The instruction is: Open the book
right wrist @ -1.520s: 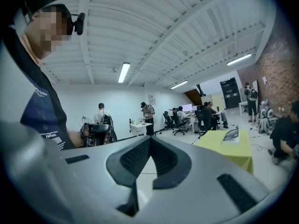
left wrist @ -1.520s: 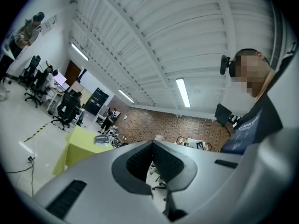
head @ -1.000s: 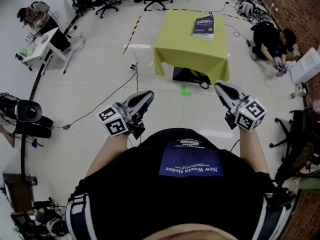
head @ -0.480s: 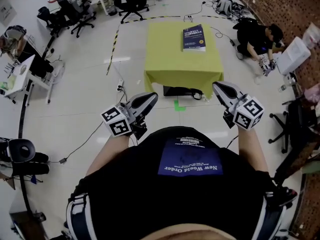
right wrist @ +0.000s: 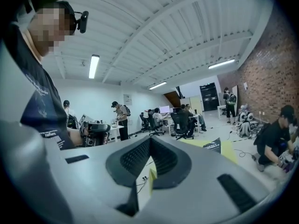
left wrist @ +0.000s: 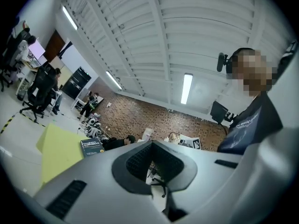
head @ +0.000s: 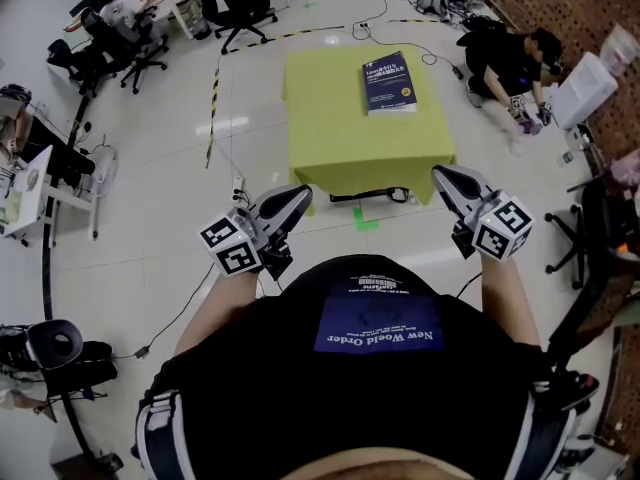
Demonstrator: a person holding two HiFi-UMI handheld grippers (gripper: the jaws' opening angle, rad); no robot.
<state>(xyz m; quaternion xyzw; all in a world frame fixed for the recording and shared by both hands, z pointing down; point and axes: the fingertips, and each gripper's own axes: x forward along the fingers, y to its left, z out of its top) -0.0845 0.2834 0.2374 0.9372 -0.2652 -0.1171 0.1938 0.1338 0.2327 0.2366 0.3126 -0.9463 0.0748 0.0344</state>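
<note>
A dark blue book [head: 388,81] lies closed on the far right part of a small table with a yellow cloth [head: 340,128], some way ahead on the floor. Both grippers are held out in front of my chest, well short of the table. My left gripper [head: 301,196] is shut and holds nothing. My right gripper [head: 440,176] is also shut and empty. In the left gripper view the book [left wrist: 92,147] and yellow cloth [left wrist: 58,148] show to the left of the left gripper [left wrist: 152,146]. In the right gripper view the book [right wrist: 212,145] stands to the right of the right gripper [right wrist: 150,141].
A green tape mark [head: 366,218] lies on the floor before the table, and a black object [head: 370,194] sits under it. A person [head: 510,63] crouches on the floor at the right. Office chairs [head: 240,3] stand behind. A cable [head: 200,288] runs over the floor at the left.
The table and book have come closer and now sit lower and larger in the head view. Both grippers keep their place in front of the chest, still shut.
</note>
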